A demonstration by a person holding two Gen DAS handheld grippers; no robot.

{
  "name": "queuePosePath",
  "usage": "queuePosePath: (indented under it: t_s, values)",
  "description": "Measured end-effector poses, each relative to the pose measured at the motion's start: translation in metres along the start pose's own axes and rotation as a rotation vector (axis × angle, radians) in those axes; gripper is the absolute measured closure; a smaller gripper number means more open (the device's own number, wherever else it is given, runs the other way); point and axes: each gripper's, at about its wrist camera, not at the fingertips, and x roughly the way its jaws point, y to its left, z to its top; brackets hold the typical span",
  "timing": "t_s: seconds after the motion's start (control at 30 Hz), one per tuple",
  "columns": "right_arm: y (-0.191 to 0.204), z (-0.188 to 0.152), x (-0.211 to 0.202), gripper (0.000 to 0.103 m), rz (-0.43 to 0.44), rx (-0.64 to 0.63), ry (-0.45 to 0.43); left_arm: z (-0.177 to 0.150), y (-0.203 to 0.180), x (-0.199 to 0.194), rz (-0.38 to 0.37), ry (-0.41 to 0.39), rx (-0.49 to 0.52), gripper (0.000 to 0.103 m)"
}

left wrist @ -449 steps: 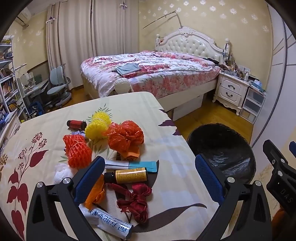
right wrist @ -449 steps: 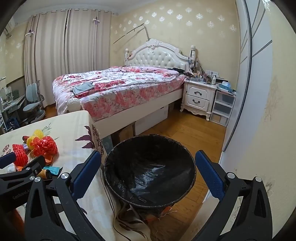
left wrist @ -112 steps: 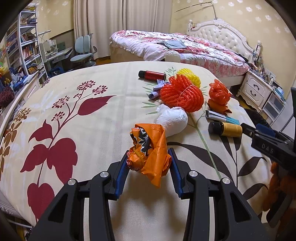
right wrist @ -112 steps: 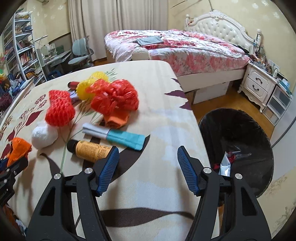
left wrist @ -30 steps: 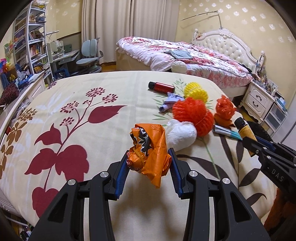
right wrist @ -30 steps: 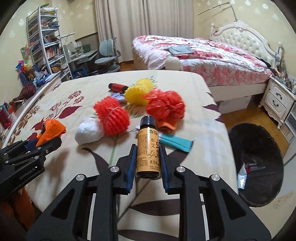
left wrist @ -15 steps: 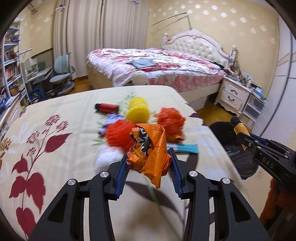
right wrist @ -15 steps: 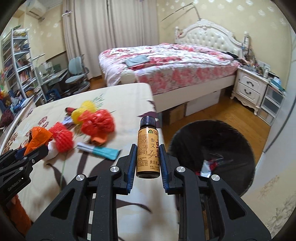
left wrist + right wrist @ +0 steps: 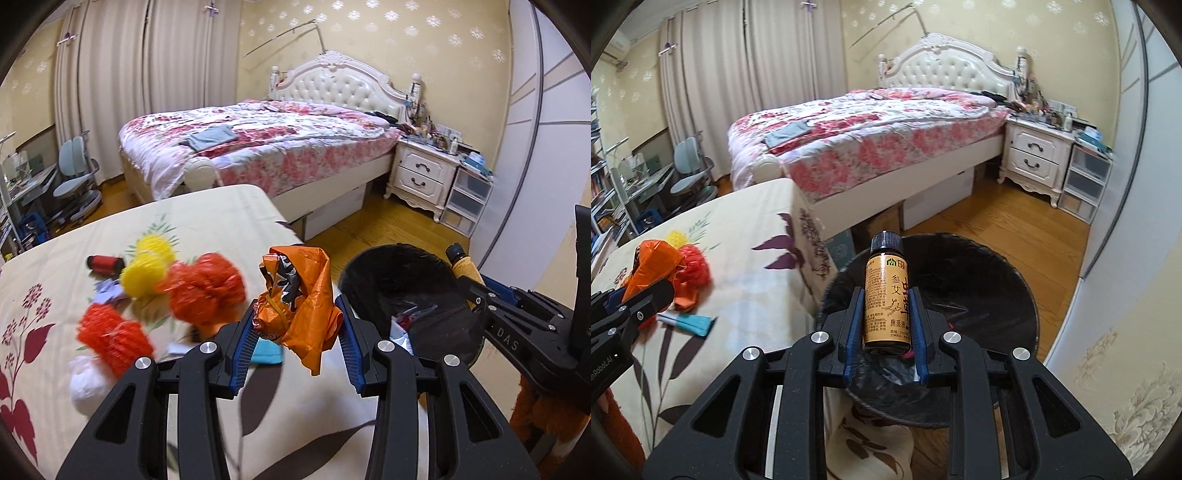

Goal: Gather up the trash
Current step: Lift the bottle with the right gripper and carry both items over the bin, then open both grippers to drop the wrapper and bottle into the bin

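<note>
Trash left on the table [image 9: 229, 206] fills the left half of the left wrist view: a white wad [image 9: 86, 382] at lower left, a red mesh ball [image 9: 112, 338] above it, a dark red can [image 9: 105, 265] and a yellow mesh ball [image 9: 147, 271] further up, then a red-orange plastic bundle [image 9: 205, 291] and a teal tube [image 9: 266, 352] toward the middle. All lie well apart from the bin, so each would need its own trip.

At centre frame the left gripper [image 9: 297, 334] is clamped on a crumpled orange wrapper [image 9: 299, 306], which bulges above the pads and hangs below them, lifted clear of the cloth. It seems held high so the loose tail does not drag.

To the right sits the black-lined trash bin [image 9: 373, 273] on the floor beside the table edge, with some scraps already inside. At the right edge the other tool appears with its bottle over the bin.

In the right wrist view, the right gripper [image 9: 886, 317] squeezes an amber bottle [image 9: 886, 299] upright by its label, black cap up, directly above the bin's mouth [image 9: 1008, 280]. That looks like a release position. Nothing blocks the drop; the table corner [image 9: 792, 192] stays to the left, and the left tool with its wrapper hovers at the left edge, probably waiting its turn.
</note>
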Motion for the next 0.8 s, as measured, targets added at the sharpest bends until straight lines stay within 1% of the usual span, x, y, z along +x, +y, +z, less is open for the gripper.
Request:
queuePosePath:
  t_s: [0.2, 0.37, 0.63, 0.8]
  values:
    - [-0.022, -0.001, 0.015, 0.080, -0.048, 0.033, 0.004, 0.011, -0.028, 0.028, -0.026, 0.008, 0.044, 0.061]
    - [-0.037, -0.004, 0.025, 0.080, -0.063, 0.062, 0.013, 0.021, -0.050, 0.051, -0.042, 0.019, 0.074, 0.061]
    - [-0.052, -0.006, 0.041, 0.080, -0.087, 0.095, 0.024, 0.027, -0.072, 0.084, -0.038, 0.047, 0.118, 0.061]
    - [-0.060, -0.007, 0.049, 0.080, -0.091, 0.118, 0.038, 0.028, -0.081, 0.097, -0.036, 0.063, 0.136, 0.061]
